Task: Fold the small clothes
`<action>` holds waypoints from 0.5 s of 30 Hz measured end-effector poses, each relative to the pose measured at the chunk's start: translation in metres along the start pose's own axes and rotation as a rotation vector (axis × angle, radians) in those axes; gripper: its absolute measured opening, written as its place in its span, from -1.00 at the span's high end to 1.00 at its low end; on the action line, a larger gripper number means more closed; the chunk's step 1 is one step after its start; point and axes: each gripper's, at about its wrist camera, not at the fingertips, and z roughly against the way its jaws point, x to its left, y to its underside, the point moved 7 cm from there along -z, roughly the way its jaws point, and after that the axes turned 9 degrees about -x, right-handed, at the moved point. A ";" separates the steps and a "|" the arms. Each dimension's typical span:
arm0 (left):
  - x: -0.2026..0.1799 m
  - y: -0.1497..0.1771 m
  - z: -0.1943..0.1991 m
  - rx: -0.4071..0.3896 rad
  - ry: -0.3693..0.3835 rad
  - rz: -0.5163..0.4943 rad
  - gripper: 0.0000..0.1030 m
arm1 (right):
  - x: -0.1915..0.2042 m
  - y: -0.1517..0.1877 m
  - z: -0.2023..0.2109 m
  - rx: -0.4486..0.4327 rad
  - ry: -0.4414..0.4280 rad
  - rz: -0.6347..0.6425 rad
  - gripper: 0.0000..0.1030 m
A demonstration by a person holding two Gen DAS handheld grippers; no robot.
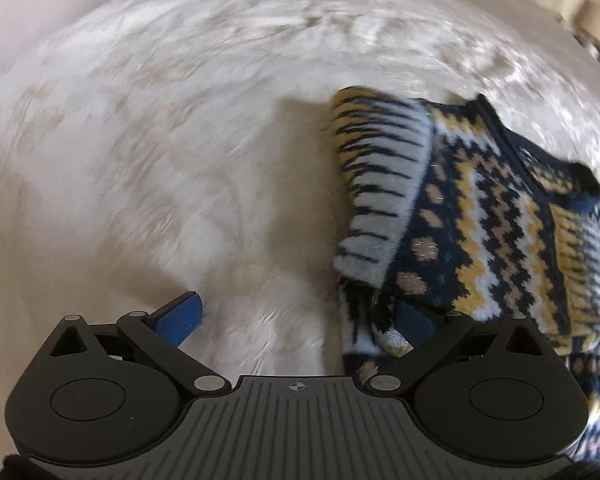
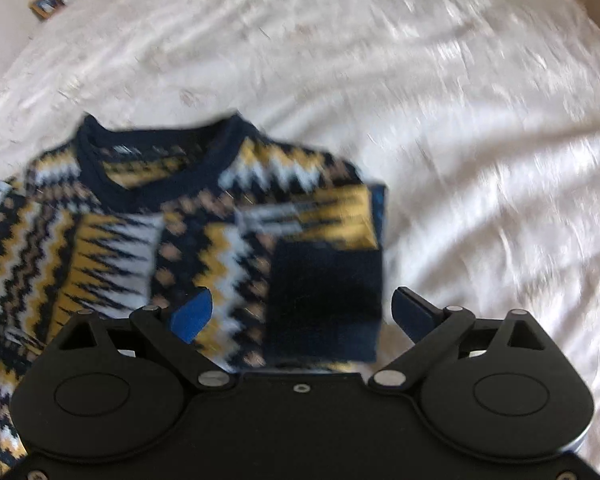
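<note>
both jaws spread, empty | sweater [image 2: 204,216] collar points away from right gripper [image 2: 302,312]

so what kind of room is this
Probably a bedroom. The sweater lies on a wide, soft white bedspread that wrinkles like bedding, and a small framed picture sits at the far edge. Motion blur hides the rest.

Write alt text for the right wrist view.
A small navy, yellow and white zigzag-patterned knitted sweater lies on a white wrinkled bedsheet, sleeves folded inward, with its dark navy cuff between the open blue-padded fingers of the right gripper. The picture is motion-blurred.
</note>
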 end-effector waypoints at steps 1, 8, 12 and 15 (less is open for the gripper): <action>-0.007 -0.004 -0.002 -0.010 0.005 -0.042 -0.98 | 0.005 -0.004 0.000 -0.015 -0.016 0.008 -0.93; 0.002 -0.013 -0.014 0.010 -0.069 0.016 -1.00 | 0.021 0.003 -0.026 0.040 -0.017 0.065 -0.95; 0.016 0.000 -0.007 0.028 0.003 0.055 -1.00 | 0.006 0.019 -0.045 0.104 0.036 0.060 -0.99; 0.029 0.008 0.005 0.031 -0.005 0.044 -0.98 | -0.005 0.024 -0.047 0.120 0.022 -0.011 -0.99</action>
